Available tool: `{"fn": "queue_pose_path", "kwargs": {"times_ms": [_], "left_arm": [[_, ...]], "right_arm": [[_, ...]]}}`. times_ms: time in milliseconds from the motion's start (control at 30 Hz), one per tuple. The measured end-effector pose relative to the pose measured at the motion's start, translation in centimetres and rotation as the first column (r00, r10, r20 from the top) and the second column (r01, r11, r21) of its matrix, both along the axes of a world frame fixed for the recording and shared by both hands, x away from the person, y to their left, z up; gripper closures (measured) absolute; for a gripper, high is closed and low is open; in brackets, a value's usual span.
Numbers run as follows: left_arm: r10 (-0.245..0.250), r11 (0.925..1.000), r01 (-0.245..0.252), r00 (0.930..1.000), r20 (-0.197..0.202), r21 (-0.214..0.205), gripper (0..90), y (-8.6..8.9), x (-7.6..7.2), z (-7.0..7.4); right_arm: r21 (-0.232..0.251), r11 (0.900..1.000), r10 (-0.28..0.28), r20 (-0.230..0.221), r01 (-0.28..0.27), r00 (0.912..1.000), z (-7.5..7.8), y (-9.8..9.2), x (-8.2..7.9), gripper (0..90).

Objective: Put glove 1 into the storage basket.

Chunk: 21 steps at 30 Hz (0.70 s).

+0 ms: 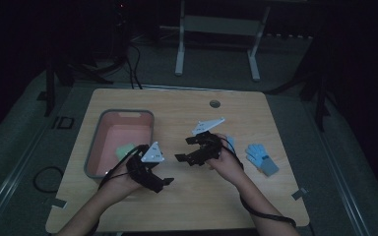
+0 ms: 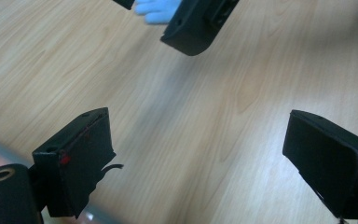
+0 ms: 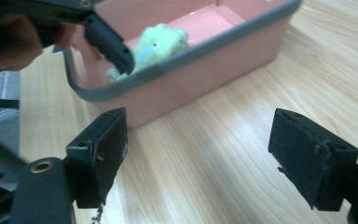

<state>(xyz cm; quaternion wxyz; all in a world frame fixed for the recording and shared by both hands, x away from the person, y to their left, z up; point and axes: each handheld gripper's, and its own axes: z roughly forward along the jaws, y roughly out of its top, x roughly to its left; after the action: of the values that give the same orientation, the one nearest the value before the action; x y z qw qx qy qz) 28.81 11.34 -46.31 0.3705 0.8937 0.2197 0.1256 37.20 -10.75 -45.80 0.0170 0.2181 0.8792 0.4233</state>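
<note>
Green glove: [image 1: 124, 150] lies inside the pink bin [image 1: 145, 114], near its front end; a soft, crumpled lump in the right gripper view [image 3: 154, 44], behind the bin's grey rim.
Blue glove: [image 1: 261, 158] flat on the table, just right of the right hand; well apart from the bin.
Left gripper: [image 1: 163, 182] jaws wide apart, nothing between them; in its own view [image 2: 205, 158] bare wood lies between the pads. It sits just beside the bin's near right corner.
Right gripper: [image 1: 189, 149] jaws wide apart, empty; in its own view [image 3: 214, 154] bare wood between the pads, the bin's side wall beyond them.
Glove vs. jaws: green glove is in the bin, clear of both pairs of jaws; blue glove lies behind the right hand, away from the jaws' open end.
Surface: light wood-grain table [image 1: 177, 211], with a round grommet hole [image 1: 214, 103] near its far edge.
Room: dim; grey floor, white frame legs [image 1: 179, 54] beyond the table, a loose cable loop [image 1: 47, 178] on the floor at left.
Blue glove axis: long axis runs diagonally, fingers toward the far left, grey cuff toward the near right.
Green glove axis: too bunched to tell.
</note>
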Motion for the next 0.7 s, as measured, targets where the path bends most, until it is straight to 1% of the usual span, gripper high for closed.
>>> {"fn": "queue_pose_path", "kwargs": {"times_ms": [33,67,100,133,200,233,333,367,433,533,600,633,700], "left_arm": [[-0.011,0.9998,0.01,0.9999,-0.008,-0.018,8.5,-0.7,-0.2,-0.2],[-0.008,0.9998,0.008,1.0,-0.004,-0.02,8.5,-1.0,-0.2,-0.3],[-0.013,0.9994,0.013,0.9999,-0.004,-0.033,8.5,-1.2,-0.3,-0.5],[-0.017,0.9988,0.016,0.9998,-0.011,-0.046,8.5,-1.5,-0.3,-0.6],[-0.016,0.9987,0.015,0.9998,-0.008,-0.05,8.4,-1.7,-0.4,-0.8],[-0.03,0.9977,0.029,0.9994,-0.018,-0.061,8.4,-2.3,-0.5,-1.1],[-0.04,0.9972,0.038,0.9985,-0.038,-0.064,6.8,-3.1,-0.6,-1.6],[-0.038,0.9973,0.036,0.9987,-0.035,-0.064,5.5,-3.5,-0.7,-1.9],[-0.049,0.9976,0.047,0.9984,-0.029,-0.05,2.5,-4.1,-0.8,-2.3],[-0.062,0.9964,0.061,0.9978,-0.022,-0.059,2.3,-4.9,-1.0,-2.9],[-0.062,0.9964,0.061,0.9978,-0.022,-0.059,2.3,-4.9,-1.0,-2.9],[-0.08,0.9948,0.078,0.9963,-0.031,-0.065,2.3,-5.6,-1.1,-3.7],[-0.088,0.9942,0.087,0.9958,-0.023,-0.063,2.3,-6.0,-1.3,-4.3]], "right_arm": [[-0.006,1.0,-0.002,-0.004,0.002,1.0,-0.1,-0.4,-0.1,17.8],[-0.008,1.0,-0.005,-0.002,0.005,1.0,-0.1,-0.7,-0.1,16.9],[-0.012,0.9997,-0.02,0.008,0.02,0.9998,-0.2,-1.1,-0.2,16.3],[-0.016,0.9995,-0.027,0.008,0.027,0.9996,-0.2,-1.4,-0.3,15.7],[-0.019,0.9994,-0.03,0.004,0.03,0.9995,-0.4,-2.1,-0.5,14.1],[-0.023,0.9992,-0.034,0.006,0.034,0.9994,-0.5,-2.4,-0.5,14.1],[-0.027,0.9983,-0.051,0.012,0.051,0.9986,-0.8,-3.4,-0.8,13.4],[-0.025,0.9978,-0.061,0.014,0.062,0.998,-1.0,-3.7,-0.9,13.0],[-0.022,0.9968,-0.076,0.016,0.077,0.9969,-1.2,-4.5,-0.9,13.1],[-0.01,0.9956,-0.093,-0.003,0.093,0.9956,-1.7,-5.6,-1.0,13.3],[-0.01,0.9952,-0.098,-0.005,0.098,0.9952,-1.8,-6.0,-1.1,13.3],[-0.01,0.9942,-0.107,-0.015,0.107,0.9941,-2.1,-6.6,-1.2,13.2],[0.002,0.9929,-0.119,-0.023,0.119,0.9926,-2.4,-7.3,-1.4,12.9]]}}
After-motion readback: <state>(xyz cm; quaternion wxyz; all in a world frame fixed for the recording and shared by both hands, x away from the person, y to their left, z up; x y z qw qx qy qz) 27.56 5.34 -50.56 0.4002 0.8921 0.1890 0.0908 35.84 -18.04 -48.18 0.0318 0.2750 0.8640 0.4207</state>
